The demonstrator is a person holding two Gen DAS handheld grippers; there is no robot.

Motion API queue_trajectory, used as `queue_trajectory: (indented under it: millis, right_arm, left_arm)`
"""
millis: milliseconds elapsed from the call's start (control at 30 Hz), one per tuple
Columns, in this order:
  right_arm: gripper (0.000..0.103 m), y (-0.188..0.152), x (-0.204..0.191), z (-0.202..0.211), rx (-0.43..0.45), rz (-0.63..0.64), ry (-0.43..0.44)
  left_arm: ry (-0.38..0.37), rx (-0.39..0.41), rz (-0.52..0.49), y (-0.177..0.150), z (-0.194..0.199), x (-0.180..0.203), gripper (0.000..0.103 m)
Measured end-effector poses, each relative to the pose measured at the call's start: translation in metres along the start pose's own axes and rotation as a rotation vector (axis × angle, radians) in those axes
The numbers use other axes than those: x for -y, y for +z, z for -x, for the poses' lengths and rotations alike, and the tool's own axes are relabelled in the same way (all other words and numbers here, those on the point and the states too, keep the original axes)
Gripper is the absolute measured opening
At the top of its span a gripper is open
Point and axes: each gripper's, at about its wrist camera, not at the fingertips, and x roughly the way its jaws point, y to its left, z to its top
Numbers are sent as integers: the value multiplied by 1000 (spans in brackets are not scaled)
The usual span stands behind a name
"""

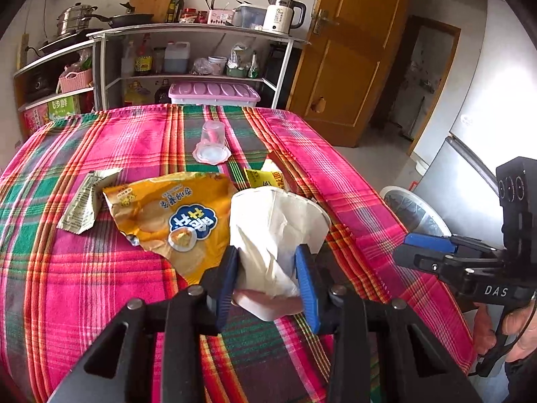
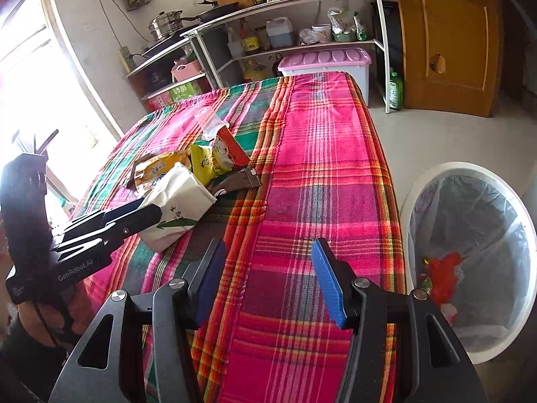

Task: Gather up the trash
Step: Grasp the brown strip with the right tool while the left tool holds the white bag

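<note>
My left gripper [image 1: 266, 273] pinches a crumpled white paper cup [image 1: 275, 235] lying on the pink, green and red plaid tablecloth [image 2: 319, 168], beside a torn yellow snack bag [image 1: 167, 215]. My right gripper [image 2: 268, 278] hangs half-open over bare cloth, holding nothing. A white bin with a clear liner [image 2: 470, 235] stands on the floor past the table's edge. Metal kitchen shelves [image 1: 188, 30] and a wooden door [image 1: 352, 50] lie beyond.

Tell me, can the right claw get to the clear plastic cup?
Probably yes: the right claw is open and empty, and bare tablecloth runs toward the clear cup, though wrappers crowd its near side.
</note>
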Motion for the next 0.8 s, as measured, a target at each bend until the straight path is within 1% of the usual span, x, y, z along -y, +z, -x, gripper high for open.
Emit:
queue_trajectory:
  millis: [33, 200, 233, 300, 400, 600, 800]
  right_arm:
    - [54, 1, -1, -1, -2, -3, 3]
    - [54, 6, -10, -8, -13, -14, 27]
    - [53, 8, -12, -11, -17, -19, 36]
    - [47, 12, -17, -17, -31, -36, 51]
    - [42, 17, -24, -31, -53, -48, 53]
    - [37, 29, -39, -59, -84, -67, 59]
    - [35, 44, -49, -77, -78, -91, 18]
  left_arm:
    - [-3, 12, 16, -1, 4, -2, 37]
    - [32, 81, 93, -4, 26, -16, 36]
    - [42, 95, 112, -5, 30, -20, 36]
    - [56, 112, 141, -6, 36, -27, 36]
    - [73, 122, 167, -9, 40, -37, 36]
    - [83, 139, 190, -12, 42, -48, 36]
    - [76, 148, 208, -16, 45, -53, 36]
